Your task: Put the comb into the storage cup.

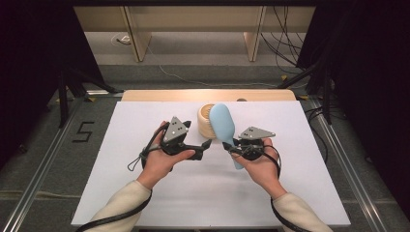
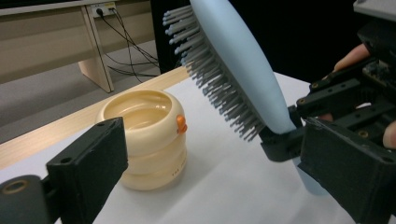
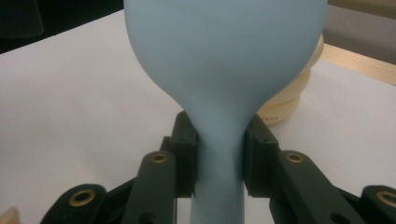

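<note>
White table (image 1: 145, 193); grey floor (image 1: 38, 164), cables (image 1: 285, 43) behind.

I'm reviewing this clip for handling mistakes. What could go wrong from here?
1. The right gripper clamps the blue hairbrush only at its narrow neck, with the broad head raised high; the brush could pivot or slip in that grip.
2. The brush head hangs right beside the cream ribbed container, so a swing might knock it across the white tabletop.
3. The left gripper, open, sits close to the bristles and could snag them.
</note>
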{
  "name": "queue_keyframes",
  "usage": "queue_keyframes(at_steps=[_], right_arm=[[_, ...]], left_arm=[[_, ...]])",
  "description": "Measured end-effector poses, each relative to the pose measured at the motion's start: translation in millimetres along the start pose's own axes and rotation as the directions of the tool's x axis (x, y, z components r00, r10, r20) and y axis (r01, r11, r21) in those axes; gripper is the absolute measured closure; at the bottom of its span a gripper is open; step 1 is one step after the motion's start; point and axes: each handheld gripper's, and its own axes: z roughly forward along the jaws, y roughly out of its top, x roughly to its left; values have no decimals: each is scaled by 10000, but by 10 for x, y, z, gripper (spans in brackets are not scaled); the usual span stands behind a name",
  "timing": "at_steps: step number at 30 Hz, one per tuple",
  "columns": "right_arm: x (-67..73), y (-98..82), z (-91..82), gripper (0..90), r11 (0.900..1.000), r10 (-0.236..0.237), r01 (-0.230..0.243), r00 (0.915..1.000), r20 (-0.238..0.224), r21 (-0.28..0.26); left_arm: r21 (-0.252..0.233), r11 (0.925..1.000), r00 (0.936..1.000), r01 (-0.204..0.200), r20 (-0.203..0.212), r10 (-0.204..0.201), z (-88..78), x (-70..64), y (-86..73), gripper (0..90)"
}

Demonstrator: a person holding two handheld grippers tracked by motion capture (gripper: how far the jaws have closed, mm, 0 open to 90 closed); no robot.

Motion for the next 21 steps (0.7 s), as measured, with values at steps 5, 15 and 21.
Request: queue_keyframes(at_steps=[5, 15, 21], right_arm=[[17, -4, 10, 704, 10000, -4, 5, 10000, -55, 23], [44, -5, 25, 703, 10000, -57, 56, 9999, -101, -13], [54, -8, 34, 703, 10000, -40, 39, 9999, -146, -7]], left_arm=[[-113, 9999, 9999, 66, 76, -66, 79, -11, 78, 70], [-63, 9991, 9990, 420, 155, -419, 247, 10, 165, 46], [7, 9986, 9983, 527, 236, -527, 341, -6, 193, 0]])
